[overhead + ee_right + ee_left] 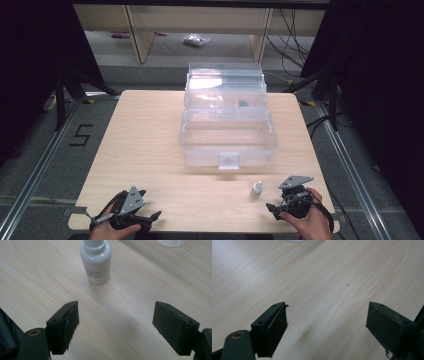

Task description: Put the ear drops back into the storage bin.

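A small white dropper bottle stands upright on the wooden table, near the front right. In the right gripper view the bottle is a short way ahead of my right gripper, slightly left of the gap, and nothing is between the open jaws. In the high view the right gripper rests just right of the bottle, held by a hand. My left gripper lies at the front left, also open and empty, with bare table under its jaws.
A clear plastic storage box with its lid tipped back stands at the middle and back of the table; a small dark item lies in its upper tray. Its corner shows beyond the bottle. Shelving and cables are on the floor behind.
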Demonstrator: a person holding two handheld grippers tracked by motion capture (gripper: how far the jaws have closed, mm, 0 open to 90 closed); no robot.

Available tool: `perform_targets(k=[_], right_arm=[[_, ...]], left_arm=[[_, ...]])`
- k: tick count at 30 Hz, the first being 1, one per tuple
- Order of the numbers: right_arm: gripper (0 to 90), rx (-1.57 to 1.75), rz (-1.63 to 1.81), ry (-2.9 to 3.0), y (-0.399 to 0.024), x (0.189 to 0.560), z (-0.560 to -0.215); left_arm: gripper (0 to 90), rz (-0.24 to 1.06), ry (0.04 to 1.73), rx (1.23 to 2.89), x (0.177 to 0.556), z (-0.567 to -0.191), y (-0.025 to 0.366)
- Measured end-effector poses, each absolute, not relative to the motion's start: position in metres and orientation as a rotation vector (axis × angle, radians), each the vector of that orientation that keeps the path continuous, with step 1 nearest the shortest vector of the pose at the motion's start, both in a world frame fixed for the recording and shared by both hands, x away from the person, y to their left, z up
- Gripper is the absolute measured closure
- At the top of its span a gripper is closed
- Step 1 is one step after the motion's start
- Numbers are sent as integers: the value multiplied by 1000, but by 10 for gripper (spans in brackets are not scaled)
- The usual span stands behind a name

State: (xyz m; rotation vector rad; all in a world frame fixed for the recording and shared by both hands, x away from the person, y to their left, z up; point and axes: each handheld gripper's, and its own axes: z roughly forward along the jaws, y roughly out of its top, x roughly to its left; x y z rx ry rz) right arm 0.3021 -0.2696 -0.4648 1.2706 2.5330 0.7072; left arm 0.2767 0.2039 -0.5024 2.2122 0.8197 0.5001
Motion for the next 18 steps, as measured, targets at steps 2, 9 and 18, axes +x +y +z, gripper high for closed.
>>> perform_targets(k=[2, 9, 18], right_arm=[[223, 1222, 702, 2545, -268, 305, -463], [225, 1197, 681, 2571, -262, 309, -461], [226, 1133, 661, 2602, -254, 317, -456]], left_arm=[[164, 506, 804, 2220, 277, -502, 204], [163, 498, 819, 2208, 276, -502, 204], [163, 500, 820, 2213, 277, -502, 204]])
